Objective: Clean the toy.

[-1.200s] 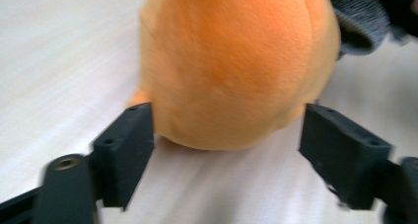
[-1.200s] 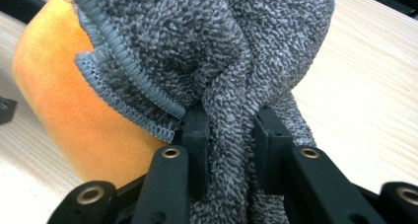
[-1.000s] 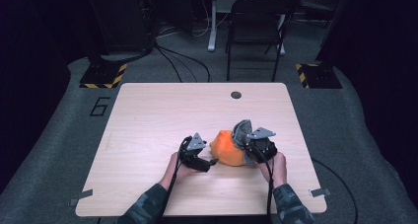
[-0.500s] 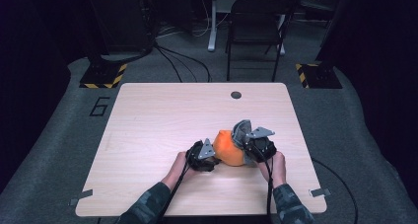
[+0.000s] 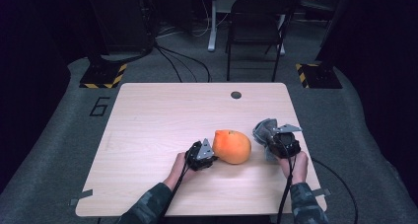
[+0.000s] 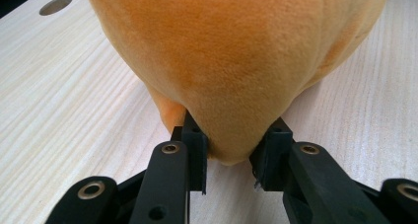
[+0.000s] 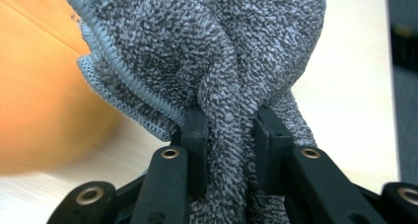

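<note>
Pale wood-grain desk (image 5: 148,135) fills the middle of a dark room, and the person's two forearms in camouflage sleeves come in over its near edge.

At the near middle of the desk the left gripper (image 5: 209,152) lies low, pointing at the soft, rounded orange plush toy (image 5: 232,146) just beside it. In the left gripper view its jaws have just been closing and now pinch a narrow fold at the near, lower end of the orange plush toy (image 6: 236,61), one black pad pressed in on each side, the fabric bulging out above them. The toy rests on the desk, its velvety nap a warm orange, slightly redder along one flank, with a small yellowish patch on top in the high view.

To the right, well apart from the toy, the right gripper (image 5: 276,135) sits near the desk's right edge. Its jaws are clenched on a crumpled grey-blue knitted cloth (image 5: 266,130). In the right gripper view a twisted rope of the grey-blue cloth (image 7: 222,86) runs down between the pads, and the rest fans out above them in folds with a lighter blue stitched hem; the weave is nubbly and speckled.

Farther off, a small round dark hole (image 5: 236,94) marks the desk near its far edge. Beyond the desk stand a dark folding chair (image 5: 256,31), black cables on the grey carpet (image 5: 345,115), and yellow-and-black striped floor plates (image 5: 103,76) at either side.
</note>
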Demonstrator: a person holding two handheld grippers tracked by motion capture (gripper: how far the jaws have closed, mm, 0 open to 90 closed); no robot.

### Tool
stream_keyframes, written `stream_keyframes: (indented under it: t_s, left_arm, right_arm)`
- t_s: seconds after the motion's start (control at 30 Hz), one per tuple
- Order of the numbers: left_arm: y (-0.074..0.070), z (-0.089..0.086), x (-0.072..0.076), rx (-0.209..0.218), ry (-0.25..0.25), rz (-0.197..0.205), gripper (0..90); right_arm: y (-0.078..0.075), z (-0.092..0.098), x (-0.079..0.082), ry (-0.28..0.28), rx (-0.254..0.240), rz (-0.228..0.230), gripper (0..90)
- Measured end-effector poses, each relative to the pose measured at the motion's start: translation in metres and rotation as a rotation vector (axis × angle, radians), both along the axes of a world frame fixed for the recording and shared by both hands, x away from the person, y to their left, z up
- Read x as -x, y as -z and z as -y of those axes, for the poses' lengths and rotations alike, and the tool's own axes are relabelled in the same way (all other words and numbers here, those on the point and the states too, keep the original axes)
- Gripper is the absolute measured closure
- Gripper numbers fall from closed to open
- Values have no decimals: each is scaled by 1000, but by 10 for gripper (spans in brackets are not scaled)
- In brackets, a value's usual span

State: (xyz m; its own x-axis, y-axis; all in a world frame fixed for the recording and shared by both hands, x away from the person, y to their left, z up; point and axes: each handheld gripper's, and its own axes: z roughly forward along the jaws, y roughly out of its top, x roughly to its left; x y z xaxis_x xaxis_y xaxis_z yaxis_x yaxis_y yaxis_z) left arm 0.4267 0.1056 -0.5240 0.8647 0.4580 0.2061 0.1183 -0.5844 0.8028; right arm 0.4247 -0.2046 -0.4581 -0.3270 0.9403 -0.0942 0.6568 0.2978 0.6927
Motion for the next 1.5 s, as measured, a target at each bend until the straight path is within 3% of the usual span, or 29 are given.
stream_keyframes:
  t_s: [0.07,0.17,0.47,0.67,0.8,0.83,0.97,1.1,1.23,1.33,1.5]
  left_arm:
    - [0,-1,0,6,4,7,729]
    - [0,-5,0,70,1,12,762]
    - [-15,-14,0,187,-1,-67,777]
    - [-37,-16,5,256,-16,-163,775]
    - [-47,-15,8,300,-52,-281,773]
    - [-48,-15,9,313,-76,-326,773]
    - [-46,-16,8,355,-118,-450,772]
    - [-33,-17,2,357,-153,-521,770]
    - [-19,-16,-3,338,-172,-545,761]
    - [-20,-17,-4,338,-178,-546,751]
    - [-21,-15,-3,330,-184,-534,746]
  right_arm:
    - [10,3,-5,9,0,-32,703]
    - [14,6,-8,11,-6,-57,700]
    - [7,9,-5,14,-17,-34,700]
    - [4,9,-4,18,-23,-23,699]
    - [-3,6,-1,9,-21,-3,700]
    - [-4,5,-1,10,-24,10,699]
    - [-6,1,1,-1,-20,12,700]
    - [-3,-1,0,4,-8,0,699]
    - [1,-6,-2,-4,-1,-7,699]
    - [-9,-12,2,-30,-31,-13,699]
    - [-39,-47,19,-141,-46,75,699]
